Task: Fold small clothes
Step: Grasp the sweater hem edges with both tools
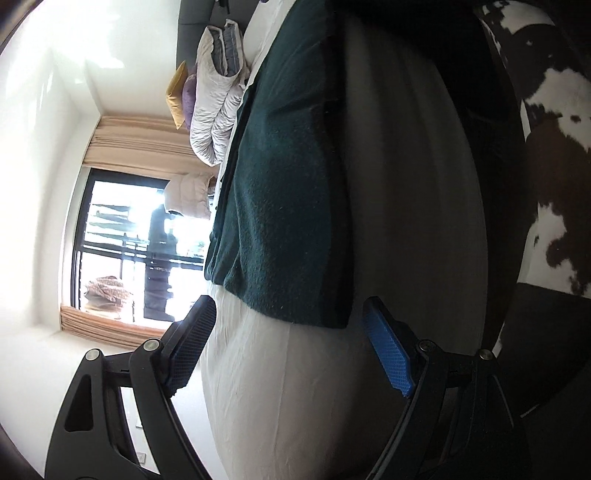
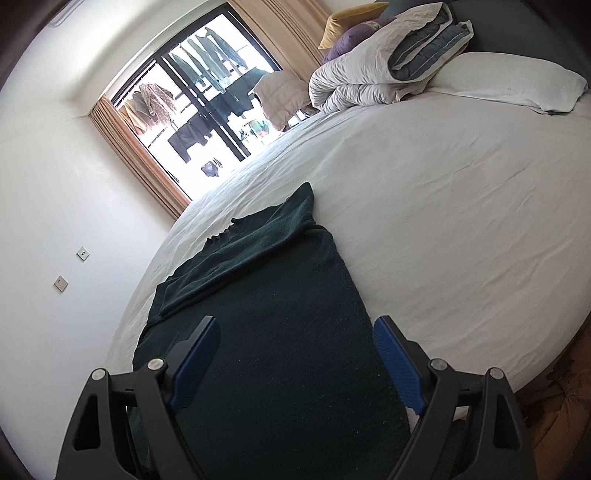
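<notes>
A white-sheeted bed (image 2: 443,206) is shown against plain white walls (image 2: 55,166). A dark-framed window (image 2: 207,110), flanked by beige curtains (image 2: 136,162), admits strong daylight; garments are seen hanging outside it. At the head of the bed, a rolled white duvet (image 2: 369,74), a white pillow (image 2: 509,77) and yellow and purple cushions (image 2: 347,33) are stacked. Two wall plates (image 2: 72,267) are visible.

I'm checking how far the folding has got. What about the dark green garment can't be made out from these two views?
- Garment, near end: right wrist view, hidden by the right tool and cut off by the bottom edge.
- Its far end: left wrist view, cut off by the top edge; one side lost in shadow.
- Type of garment: unclear in both views.
- Layers under the folded flap: hidden by the top layer.
</notes>
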The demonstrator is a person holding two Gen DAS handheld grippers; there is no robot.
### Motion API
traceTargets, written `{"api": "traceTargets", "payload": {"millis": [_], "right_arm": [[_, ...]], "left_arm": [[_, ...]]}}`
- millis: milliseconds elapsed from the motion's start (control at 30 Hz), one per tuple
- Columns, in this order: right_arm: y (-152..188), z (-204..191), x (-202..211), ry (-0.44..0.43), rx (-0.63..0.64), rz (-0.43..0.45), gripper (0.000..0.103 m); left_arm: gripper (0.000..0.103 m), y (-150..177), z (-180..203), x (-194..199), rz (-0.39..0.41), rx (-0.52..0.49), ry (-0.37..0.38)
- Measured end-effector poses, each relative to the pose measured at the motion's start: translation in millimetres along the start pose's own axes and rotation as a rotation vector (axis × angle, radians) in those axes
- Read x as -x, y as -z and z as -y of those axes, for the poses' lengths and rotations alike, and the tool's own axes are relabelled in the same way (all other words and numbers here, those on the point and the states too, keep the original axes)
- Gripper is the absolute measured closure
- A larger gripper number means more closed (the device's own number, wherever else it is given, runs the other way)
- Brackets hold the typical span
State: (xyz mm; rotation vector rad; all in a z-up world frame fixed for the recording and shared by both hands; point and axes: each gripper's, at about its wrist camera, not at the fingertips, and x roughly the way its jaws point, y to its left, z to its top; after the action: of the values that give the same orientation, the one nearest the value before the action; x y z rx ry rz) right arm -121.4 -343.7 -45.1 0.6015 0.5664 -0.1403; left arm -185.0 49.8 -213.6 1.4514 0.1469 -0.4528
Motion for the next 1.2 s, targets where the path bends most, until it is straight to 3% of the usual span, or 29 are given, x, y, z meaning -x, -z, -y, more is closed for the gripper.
{"api": "traceTargets", "payload": {"millis": [100, 233, 300, 367, 467, 667, 767, 800, 867, 933, 1067, 1200], "right_arm": [[2, -3, 1, -0.008, 0.000, 0.000, 0.016], [1, -7, 4, -0.010, 0.011, 0.004, 0.016], [-1, -11, 7, -0.014, 0.024, 0.011, 0.016], [-2, -13, 10, -0.013, 0.036, 0.016, 0.016], [-3, -20, 15, -0.012, 0.073, 0.017, 0.016], [8, -52, 31, 0.046, 0.306, -0.007, 0.016], [20, -68, 45, 0.071, 0.445, -0.019, 0.016], [25, -72, 49, 0.084, 0.492, -0.026, 0.016], [36, -78, 54, 0.108, 0.572, -0.050, 0.016], [52, -83, 57, 0.132, 0.657, -0.078, 0.016], [88, -90, 61, 0.206, 0.841, -0.117, 0.018], [115, -89, 57, 0.256, 0.930, -0.142, 0.019]], "left_arm": [[0.021, -2, 13, -1, 0.010, -0.038, -0.036], [0.021, -5, 0, -3, 0.030, 0.050, -0.051], [0.031, -8, -9, 0, 0.053, 0.095, -0.067], [0.059, -13, -21, -2, 0.054, 0.138, -0.059], [0.071, -16, -31, -1, 0.058, 0.187, -0.044], [0.074, -26, -53, 11, 0.107, 0.292, 0.009], [0.074, -29, -59, 10, 0.093, 0.333, 0.033], [0.076, -29, -62, 8, 0.082, 0.357, 0.050], [0.094, -30, -71, -2, 0.056, 0.421, 0.091], [0.097, -29, -82, -8, 0.043, 0.507, 0.126], [0.098, -27, -102, -15, 0.039, 0.634, 0.186], [0.098, -25, -122, -21, 0.040, 0.722, 0.202]]}}
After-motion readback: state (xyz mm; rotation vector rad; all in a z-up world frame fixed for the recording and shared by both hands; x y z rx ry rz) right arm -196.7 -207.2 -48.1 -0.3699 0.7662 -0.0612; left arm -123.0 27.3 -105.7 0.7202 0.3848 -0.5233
